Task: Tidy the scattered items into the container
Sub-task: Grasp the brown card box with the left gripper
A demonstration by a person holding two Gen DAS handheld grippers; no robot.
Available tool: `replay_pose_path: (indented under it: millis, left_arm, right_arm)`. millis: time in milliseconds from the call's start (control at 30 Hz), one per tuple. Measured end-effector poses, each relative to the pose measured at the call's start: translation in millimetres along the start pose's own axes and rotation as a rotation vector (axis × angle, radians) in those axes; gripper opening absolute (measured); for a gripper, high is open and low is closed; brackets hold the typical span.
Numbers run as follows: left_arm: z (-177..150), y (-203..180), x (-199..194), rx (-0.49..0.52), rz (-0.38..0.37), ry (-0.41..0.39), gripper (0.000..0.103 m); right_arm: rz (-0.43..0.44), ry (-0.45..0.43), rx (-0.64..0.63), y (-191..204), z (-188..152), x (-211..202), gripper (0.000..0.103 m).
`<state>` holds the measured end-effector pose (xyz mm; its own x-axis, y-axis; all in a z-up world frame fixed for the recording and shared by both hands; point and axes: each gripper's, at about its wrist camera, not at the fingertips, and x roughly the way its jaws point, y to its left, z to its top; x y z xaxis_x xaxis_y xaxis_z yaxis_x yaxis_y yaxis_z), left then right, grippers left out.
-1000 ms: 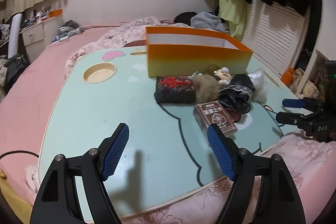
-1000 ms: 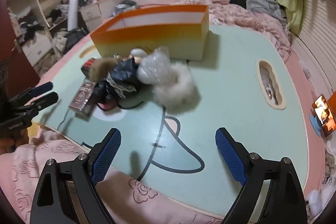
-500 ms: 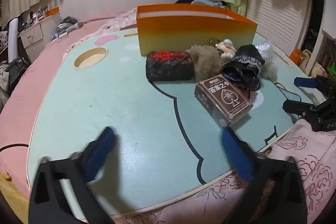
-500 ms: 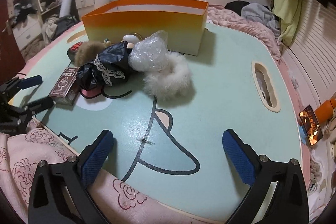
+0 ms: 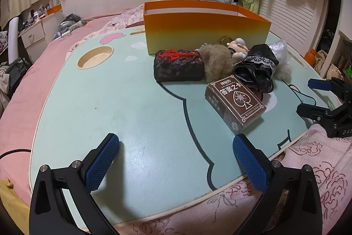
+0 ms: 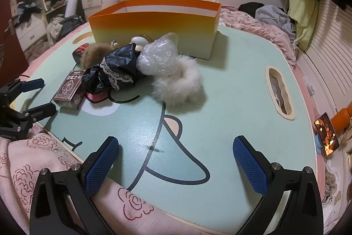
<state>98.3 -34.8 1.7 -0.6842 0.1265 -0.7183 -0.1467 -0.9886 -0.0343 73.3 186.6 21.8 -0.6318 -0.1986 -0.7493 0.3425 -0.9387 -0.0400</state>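
An orange box [image 5: 198,30] [image 6: 154,23] stands open-topped at the far side of a mint lap table [image 5: 110,102] [image 6: 242,80]. In front of it lie a dark pouch with a red emblem [image 5: 178,64], a brown fur ball [image 5: 216,62], a brown card box [image 5: 236,102] [image 6: 71,91], black lace-trimmed cloth [image 5: 257,67] [image 6: 114,72], a bubble-wrap bundle [image 6: 159,56] and a white fluffy ring [image 6: 178,85]. My left gripper [image 5: 176,151] is open over bare table, short of the card box. My right gripper [image 6: 176,153] is open, nearer than the fluffy ring.
The table rests on a pink bed with a rose-print blanket [image 6: 44,158] at its near edge. A round cup hole [image 5: 95,57] and a slot [image 6: 279,91] are cut in the tabletop. A phone [image 6: 326,134] lies at the right. Clothes hang at the back right.
Both grippers' jaws have spread wider. Both views have come closer and lower toward the heap of items; nothing on the table has moved.
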Motion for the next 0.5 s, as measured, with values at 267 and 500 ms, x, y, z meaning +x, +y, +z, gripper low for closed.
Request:
replay_pose_path:
  millis: [267,500]
  left_arm:
    - [18.8,-13.2,-29.8,0.075,-0.127,-0.122,0.101]
    - [30.8,-49.7,-4.2,0.188,-0.115,-0.069,0.094]
  right_arm:
    - [0.007,-0.005,-0.003,0.0,-2.1,-1.1,0.103]
    - [0.007,-0.006,-0.002,0.0,-2.1,-0.9,0.103]
